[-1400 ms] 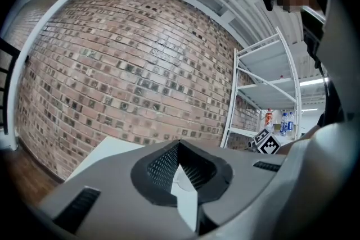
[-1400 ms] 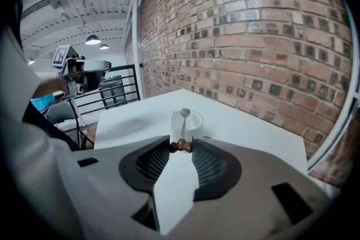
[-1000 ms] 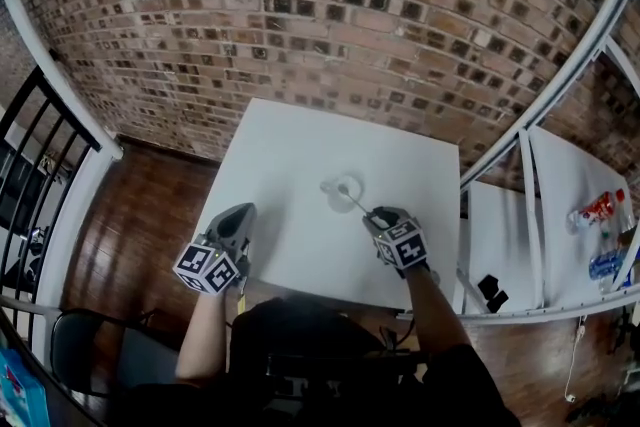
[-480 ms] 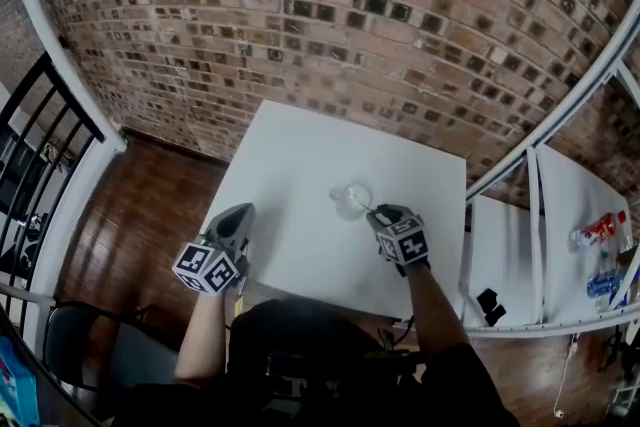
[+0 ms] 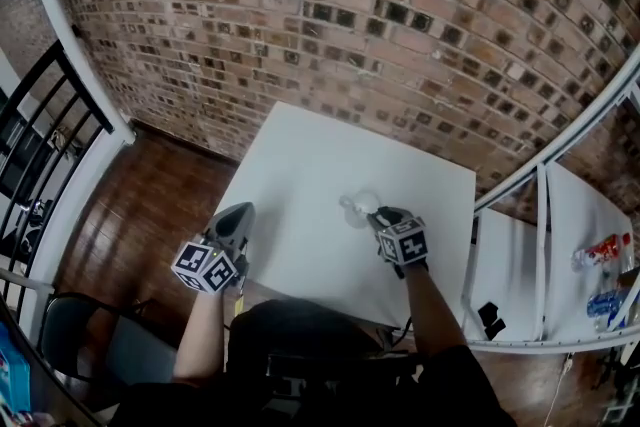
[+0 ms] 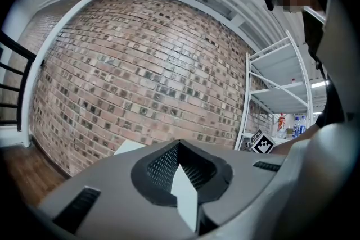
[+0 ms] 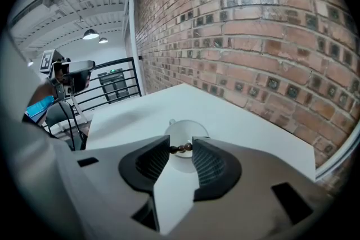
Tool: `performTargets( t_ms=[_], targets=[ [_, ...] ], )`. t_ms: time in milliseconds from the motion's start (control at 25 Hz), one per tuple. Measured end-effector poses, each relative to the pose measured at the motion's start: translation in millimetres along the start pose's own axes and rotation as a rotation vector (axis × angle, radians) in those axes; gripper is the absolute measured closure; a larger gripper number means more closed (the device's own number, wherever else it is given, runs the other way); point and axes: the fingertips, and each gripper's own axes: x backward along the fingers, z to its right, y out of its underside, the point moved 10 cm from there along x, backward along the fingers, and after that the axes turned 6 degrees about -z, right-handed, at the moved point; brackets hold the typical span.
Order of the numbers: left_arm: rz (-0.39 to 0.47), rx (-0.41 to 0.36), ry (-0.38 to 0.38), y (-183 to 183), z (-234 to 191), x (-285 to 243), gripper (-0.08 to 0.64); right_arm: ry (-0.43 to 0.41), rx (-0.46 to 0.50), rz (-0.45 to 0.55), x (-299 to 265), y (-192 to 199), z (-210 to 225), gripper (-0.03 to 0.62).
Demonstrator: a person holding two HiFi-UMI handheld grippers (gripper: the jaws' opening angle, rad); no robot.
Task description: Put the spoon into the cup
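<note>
A small white cup (image 5: 357,206) stands on the white table (image 5: 300,165), right of its middle. My right gripper (image 5: 380,215) is just in front of the cup, pointing down at it. In the right gripper view its jaws (image 7: 181,149) are shut on the spoon (image 7: 179,148), whose dark beaded handle spans the gap between the tips, with the cup (image 7: 183,131) right behind. The spoon's bowl is hidden. My left gripper (image 5: 241,212) hangs off the table's front left edge, shut and holding nothing (image 6: 179,146).
A brick wall (image 5: 330,25) rises behind the table. A black railing (image 5: 40,125) runs along the left. A white shelf frame (image 5: 545,215) with bottles (image 5: 598,251) stands at the right. A dark chair (image 5: 70,345) sits at the lower left.
My right gripper has drawn closer to the cup with the spoon, so less of the handle shows between them. The left gripper has barely shifted.
</note>
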Motion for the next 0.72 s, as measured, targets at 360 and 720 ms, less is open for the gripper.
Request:
performTargets(
  t_ms=[360, 720],
  targets=[
    [-0.018, 0.006, 0.005, 6.8, 5.4, -1.6, 0.557, 0.025, -0.011, 0.038, -1.5, 11.3, 1.5, 0.463],
    [-0.022, -0.001, 0.006, 8.4, 15.0, 7.1, 0.557, 0.041, -0.045, 0.089, 1.0, 21.8, -0.6, 0.429]
  ],
)
